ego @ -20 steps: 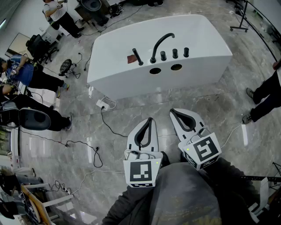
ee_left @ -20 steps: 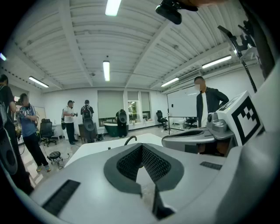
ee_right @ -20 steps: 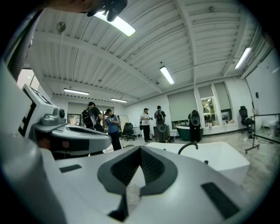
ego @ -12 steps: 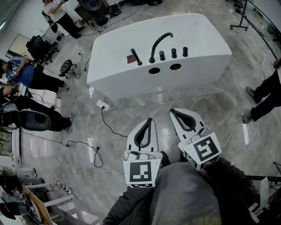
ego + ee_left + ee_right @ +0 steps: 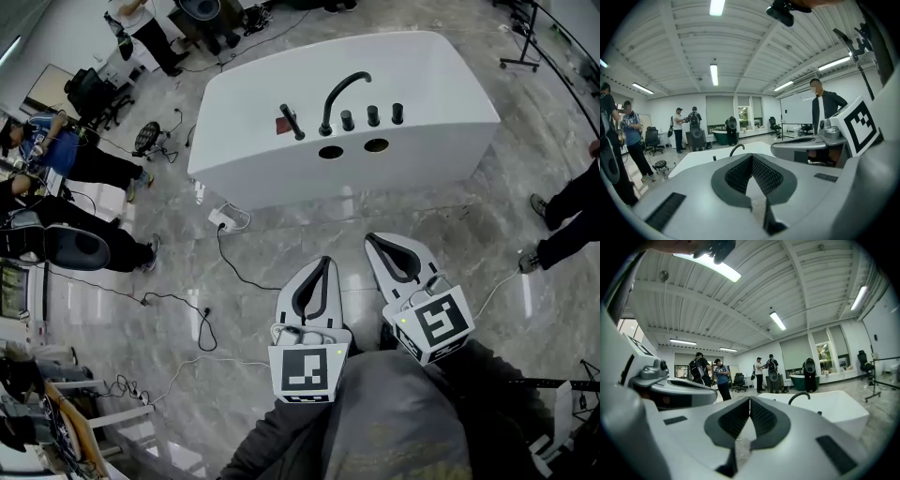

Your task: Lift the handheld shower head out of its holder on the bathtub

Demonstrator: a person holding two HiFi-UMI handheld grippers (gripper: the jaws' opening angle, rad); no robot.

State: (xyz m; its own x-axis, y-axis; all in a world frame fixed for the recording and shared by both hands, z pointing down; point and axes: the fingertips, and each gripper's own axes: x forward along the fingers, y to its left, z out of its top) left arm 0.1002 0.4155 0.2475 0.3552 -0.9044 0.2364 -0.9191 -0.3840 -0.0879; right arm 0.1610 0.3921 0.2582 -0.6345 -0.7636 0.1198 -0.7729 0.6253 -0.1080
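Shower head (image 5: 292, 122) is sitting as a slim black wand, tilted, on the deck of the white bathtub (image 5: 450, 84), just left of the curved spout (image 5: 342, 92) and the three knobs (image 5: 373, 115); its holder is too small for me to make out; all of this is lying well apart from me. I am holding the left gripper (image 5: 322, 264) and the right gripper (image 5: 371, 240) side by side over the marble floor (image 5: 281, 225), both pointing toward the tub; both are clenched, pads meeting, nothing between them. I am judging the wand to be light, stiff and smooth, perhaps slippery, probably with a hose pulling from below; I am thinking to take it around the middle of the handle and lift along its tilt.
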